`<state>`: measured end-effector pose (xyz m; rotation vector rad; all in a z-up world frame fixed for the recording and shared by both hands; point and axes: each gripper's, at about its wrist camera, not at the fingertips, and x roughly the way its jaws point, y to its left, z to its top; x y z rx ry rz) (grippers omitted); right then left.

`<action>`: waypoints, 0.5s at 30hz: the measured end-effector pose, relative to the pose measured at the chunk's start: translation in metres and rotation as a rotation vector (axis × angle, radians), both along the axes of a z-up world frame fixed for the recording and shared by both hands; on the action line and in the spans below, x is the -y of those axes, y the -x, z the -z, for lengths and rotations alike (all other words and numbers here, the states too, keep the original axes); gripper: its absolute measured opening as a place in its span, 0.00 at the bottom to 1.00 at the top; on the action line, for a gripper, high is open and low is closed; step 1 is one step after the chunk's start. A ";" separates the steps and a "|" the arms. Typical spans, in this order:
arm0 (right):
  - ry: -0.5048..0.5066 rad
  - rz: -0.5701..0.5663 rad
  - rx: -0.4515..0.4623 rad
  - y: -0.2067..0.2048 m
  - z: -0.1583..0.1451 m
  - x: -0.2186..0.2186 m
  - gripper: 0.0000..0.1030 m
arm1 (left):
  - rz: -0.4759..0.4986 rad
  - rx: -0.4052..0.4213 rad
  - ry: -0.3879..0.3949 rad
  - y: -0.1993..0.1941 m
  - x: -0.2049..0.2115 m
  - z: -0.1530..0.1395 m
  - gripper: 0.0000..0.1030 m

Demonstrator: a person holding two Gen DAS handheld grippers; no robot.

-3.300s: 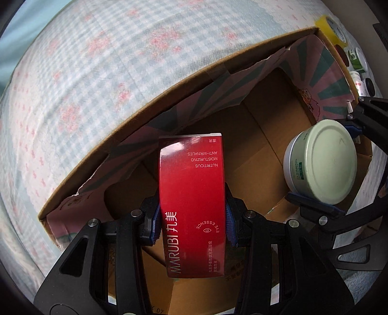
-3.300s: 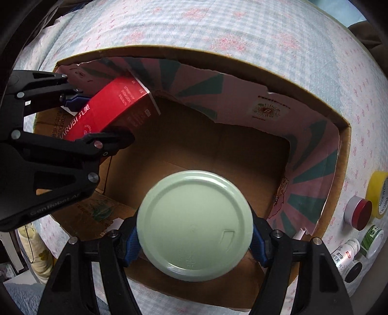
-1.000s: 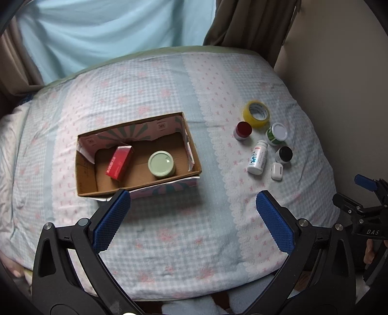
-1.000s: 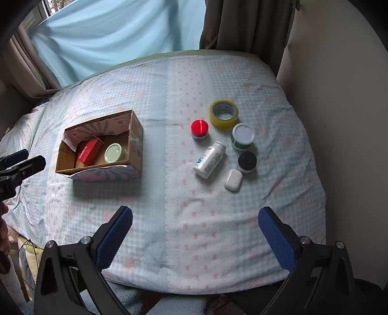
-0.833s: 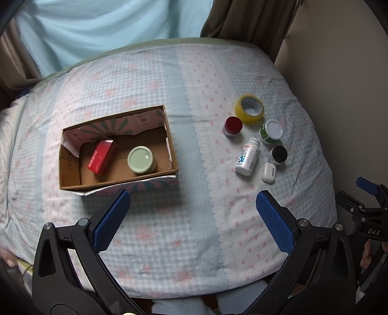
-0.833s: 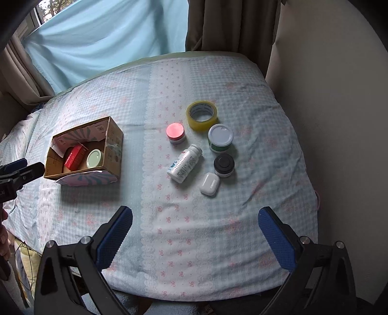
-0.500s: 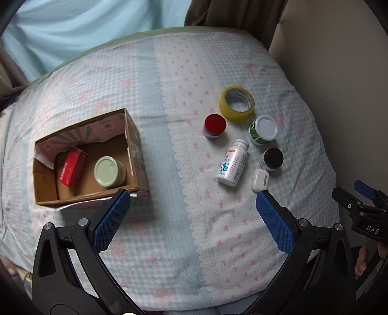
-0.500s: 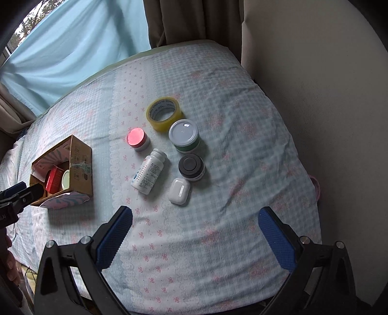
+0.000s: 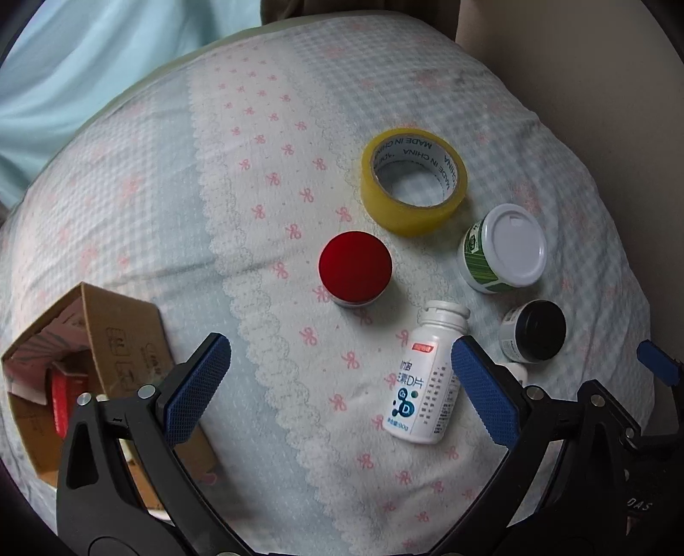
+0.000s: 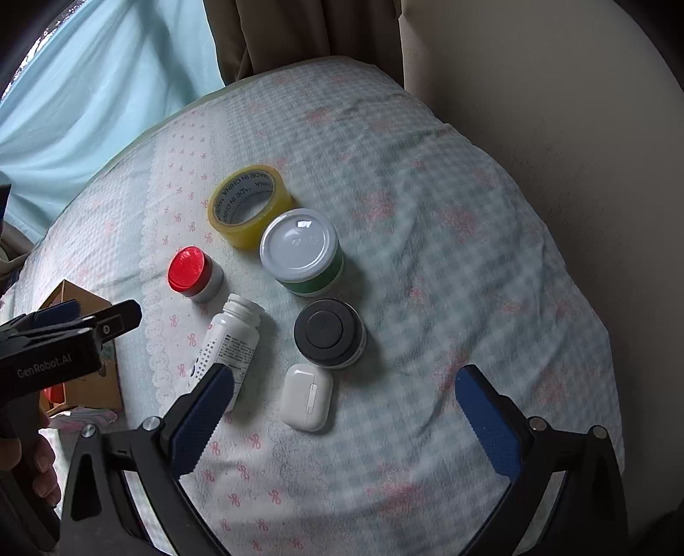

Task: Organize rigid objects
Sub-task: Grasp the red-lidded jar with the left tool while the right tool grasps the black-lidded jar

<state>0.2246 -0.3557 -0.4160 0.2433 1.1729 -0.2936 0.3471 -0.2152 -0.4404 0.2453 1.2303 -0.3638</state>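
Both grippers, left gripper [image 9: 337, 387] and right gripper [image 10: 342, 412], hover spread above the bedspread [image 10: 449, 265].

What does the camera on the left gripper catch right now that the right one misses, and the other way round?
Only the left wrist view looks into the cardboard box, where a red carton shows; the left gripper is open. Only the right wrist view shows the white earbud case whole, plus the brown curtain; the right gripper is open too. Both show the yellow tape roll, red-lidded jar, white-lidded green jar, black-lidded jar and the white bottle lying on its side.
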 end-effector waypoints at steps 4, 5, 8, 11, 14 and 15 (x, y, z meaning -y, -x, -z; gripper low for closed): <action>0.019 0.007 -0.025 -0.014 0.037 -0.002 0.91 | 0.035 0.003 0.005 -0.020 0.009 0.036 0.99; 0.018 0.010 -0.033 -0.017 0.045 -0.002 0.89 | 0.043 0.001 0.005 -0.024 0.011 0.042 0.99; 0.022 0.015 -0.047 -0.025 0.064 -0.003 0.81 | 0.065 -0.009 0.011 -0.033 0.017 0.058 0.94; 0.054 0.017 -0.042 -0.032 0.074 -0.007 0.75 | 0.083 -0.003 0.017 -0.039 0.022 0.070 0.89; 0.088 0.030 -0.028 -0.037 0.079 -0.009 0.73 | 0.105 0.003 0.022 -0.041 0.029 0.079 0.82; 0.092 0.037 -0.024 -0.039 0.080 -0.009 0.73 | 0.113 0.004 0.020 -0.042 0.031 0.081 0.76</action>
